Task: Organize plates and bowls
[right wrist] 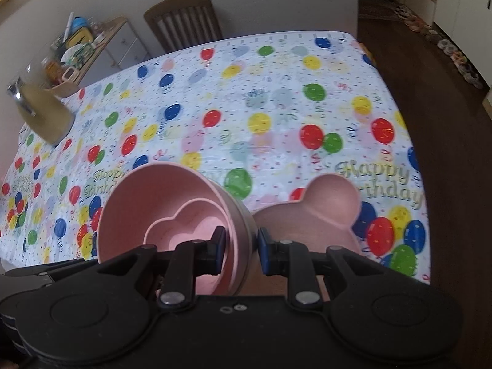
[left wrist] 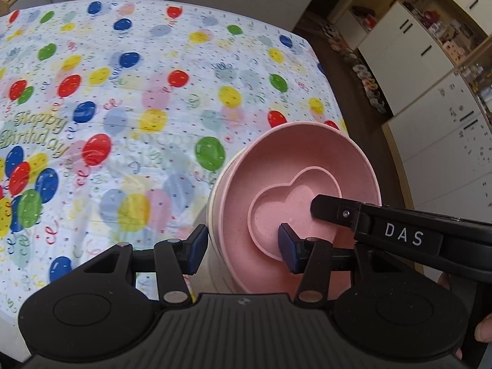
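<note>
A stack of pink bowls [left wrist: 276, 160] with a heart-shaped pink bowl [left wrist: 295, 212] nested inside is tilted above the table. My left gripper [left wrist: 243, 246] straddles its near rim, one finger outside and one inside, with a gap showing. My right gripper [right wrist: 240, 246] is shut on the same stack [right wrist: 138, 203] at its rim, one finger inside and one outside; its finger [left wrist: 332, 209] also shows in the left wrist view. A pink mouse-ear-shaped plate [right wrist: 310, 218] lies on the table beside the stack.
The table carries a balloon-print birthday cloth [right wrist: 246, 107]. A glass jug [right wrist: 40, 107] stands at its far left. A wooden chair [right wrist: 184, 18] is behind the table. White cabinets [left wrist: 430, 92] and dark floor are to the right.
</note>
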Demonstrator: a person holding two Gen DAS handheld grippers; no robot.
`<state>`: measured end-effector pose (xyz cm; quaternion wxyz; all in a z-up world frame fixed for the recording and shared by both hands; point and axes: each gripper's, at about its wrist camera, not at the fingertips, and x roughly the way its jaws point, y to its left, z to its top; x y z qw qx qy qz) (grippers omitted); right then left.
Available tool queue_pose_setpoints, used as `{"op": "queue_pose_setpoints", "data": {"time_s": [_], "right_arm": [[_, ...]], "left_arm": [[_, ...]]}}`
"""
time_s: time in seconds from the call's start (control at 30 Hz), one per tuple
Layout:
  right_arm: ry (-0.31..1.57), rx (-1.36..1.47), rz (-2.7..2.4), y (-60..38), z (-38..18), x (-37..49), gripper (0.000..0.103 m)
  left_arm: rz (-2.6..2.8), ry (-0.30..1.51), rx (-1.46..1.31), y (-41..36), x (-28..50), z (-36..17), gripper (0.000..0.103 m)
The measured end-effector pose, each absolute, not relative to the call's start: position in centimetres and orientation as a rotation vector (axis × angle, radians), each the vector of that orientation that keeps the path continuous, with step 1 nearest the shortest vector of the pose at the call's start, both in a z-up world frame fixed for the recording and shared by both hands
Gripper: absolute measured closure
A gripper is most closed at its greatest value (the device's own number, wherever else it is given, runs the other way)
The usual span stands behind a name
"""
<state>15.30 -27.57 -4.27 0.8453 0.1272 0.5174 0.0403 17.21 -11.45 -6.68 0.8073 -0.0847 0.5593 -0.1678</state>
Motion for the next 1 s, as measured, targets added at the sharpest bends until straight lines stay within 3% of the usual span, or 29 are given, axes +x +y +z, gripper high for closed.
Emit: {"op": "queue_pose_setpoints", "data": {"time_s": [1.0], "right_arm": [[1.215,0.374,-0.072,-34.4,-10.9,13.9,0.081]], "left_arm": [[-0.457,1.334,-0.125,-17.2,18.0,-13.7,0.054]]}}
